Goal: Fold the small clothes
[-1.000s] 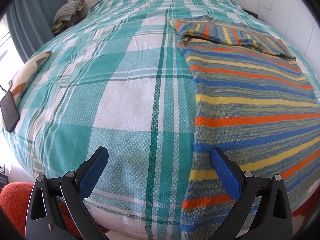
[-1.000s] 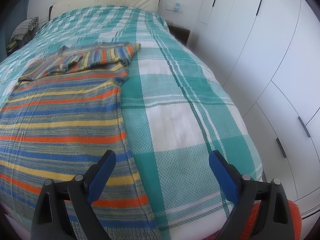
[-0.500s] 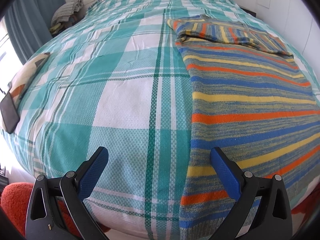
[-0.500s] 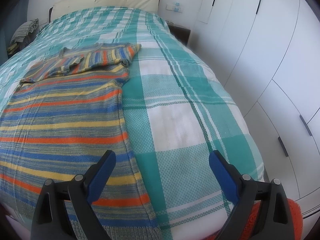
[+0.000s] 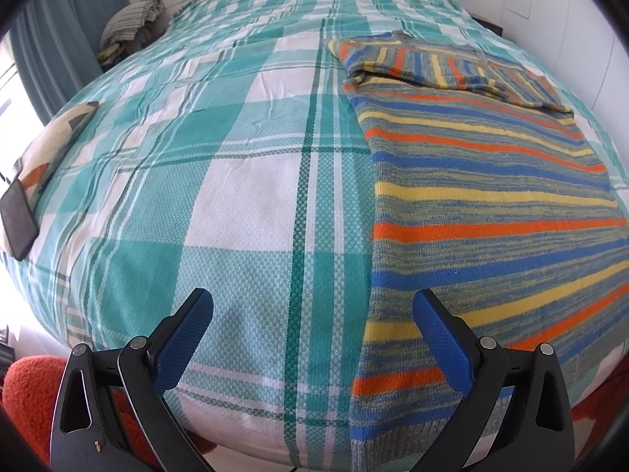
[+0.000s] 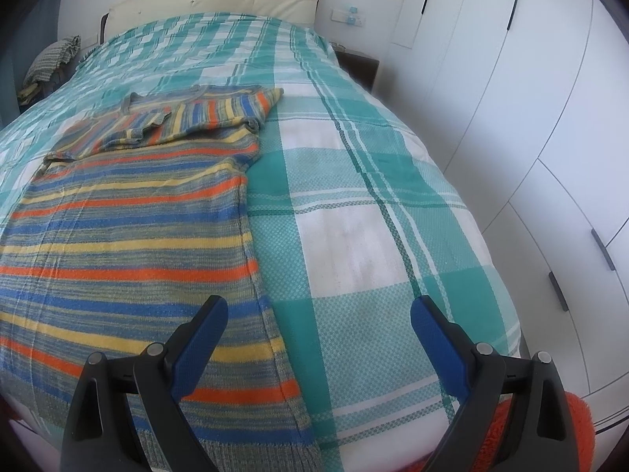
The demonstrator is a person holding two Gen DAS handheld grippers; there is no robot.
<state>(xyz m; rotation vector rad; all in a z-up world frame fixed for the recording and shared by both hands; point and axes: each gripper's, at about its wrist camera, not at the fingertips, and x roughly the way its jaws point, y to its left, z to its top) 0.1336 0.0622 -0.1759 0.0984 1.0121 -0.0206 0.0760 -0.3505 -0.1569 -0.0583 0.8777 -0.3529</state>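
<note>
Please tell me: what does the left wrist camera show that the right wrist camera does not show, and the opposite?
Only the left wrist view shows the teal curtain, the black phone lying at the bed's left edge, and the patterned cushion beside it.

Only the right wrist view shows the white wardrobe doors and the dark nightstand.

Both show the striped sweater lying flat with its sleeves folded in, the checked bedspread, and an open gripper: left gripper, right gripper.

Each gripper [image 5: 313,310] [image 6: 319,316]: black arms, blue pads, silver screws.
</note>
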